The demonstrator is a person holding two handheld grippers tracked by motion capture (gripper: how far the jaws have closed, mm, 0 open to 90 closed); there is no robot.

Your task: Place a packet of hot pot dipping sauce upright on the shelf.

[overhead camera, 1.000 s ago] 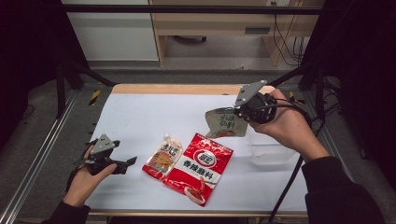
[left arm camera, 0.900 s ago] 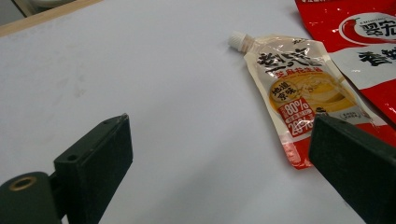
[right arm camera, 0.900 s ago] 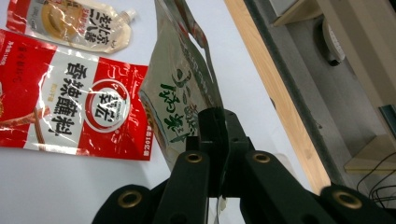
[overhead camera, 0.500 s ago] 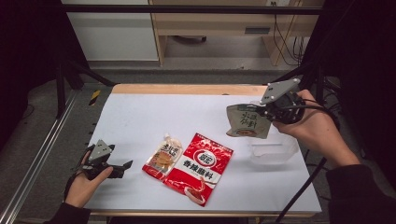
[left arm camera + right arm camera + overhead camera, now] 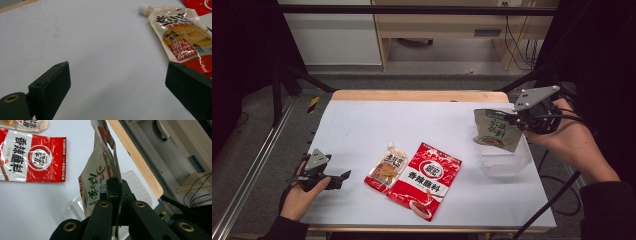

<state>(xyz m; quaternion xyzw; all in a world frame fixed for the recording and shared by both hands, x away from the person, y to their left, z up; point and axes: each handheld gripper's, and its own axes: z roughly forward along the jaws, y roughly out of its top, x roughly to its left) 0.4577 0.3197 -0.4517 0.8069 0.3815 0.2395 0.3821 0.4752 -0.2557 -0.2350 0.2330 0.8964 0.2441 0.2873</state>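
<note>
Clear tray (image 5: pixel 507 162) half hidden behind held pouch (image 5: pixel 494 131); print unreadable

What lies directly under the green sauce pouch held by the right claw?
A clear plastic container sits below the green pouch, gripped by the right claw. The pouch covers the container's far rim.

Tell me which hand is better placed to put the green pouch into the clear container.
The right. The right gripper is shut on the green pouch, directly above the clear container. The left gripper rests open, far across the table.
</note>
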